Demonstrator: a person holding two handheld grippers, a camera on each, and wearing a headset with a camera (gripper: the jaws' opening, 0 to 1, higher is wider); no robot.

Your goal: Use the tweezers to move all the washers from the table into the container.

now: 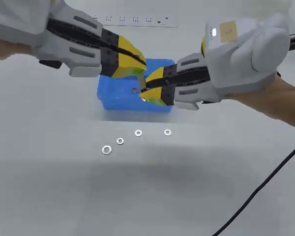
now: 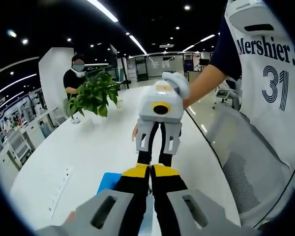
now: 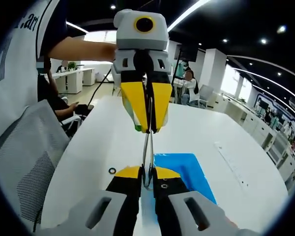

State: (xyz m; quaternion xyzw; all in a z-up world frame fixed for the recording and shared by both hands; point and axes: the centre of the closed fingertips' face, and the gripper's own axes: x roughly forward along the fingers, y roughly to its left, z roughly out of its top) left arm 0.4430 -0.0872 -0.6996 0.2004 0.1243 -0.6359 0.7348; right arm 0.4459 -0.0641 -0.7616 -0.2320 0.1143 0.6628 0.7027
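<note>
In the head view, a white table (image 1: 49, 187) holds a blue container (image 1: 115, 98) near the centre. Four washers (image 1: 120, 141) lie on the table in a loose row at 6 o'clock from the container, close to its front wall but apart from it. The row rises slightly from its 9 o'clock end to its 3 o'clock end. A small ring (image 1: 134, 90) shows on the container's blue floor, and we cannot tell for sure that it is a washer.

The left gripper (image 1: 140, 66) reaches in from 10 o'clock and the right gripper (image 1: 146, 91) from 3 o'clock. Their yellow tips nearly meet above the container.

In the right gripper view, the left gripper's jaws are clamped on the upper part of the tweezers (image 3: 148, 152). The tweezers run straight down toward 6 o'clock, their two legs close together, and end between the right gripper's jaws. Those jaws stand close on either side of the tweezers' lower end, but we cannot tell whether they press on it. We cannot see whether the tweezer tips hold anything.

A black cable (image 1: 265, 187) crosses the table at 4 o'clock in the head view.
</note>
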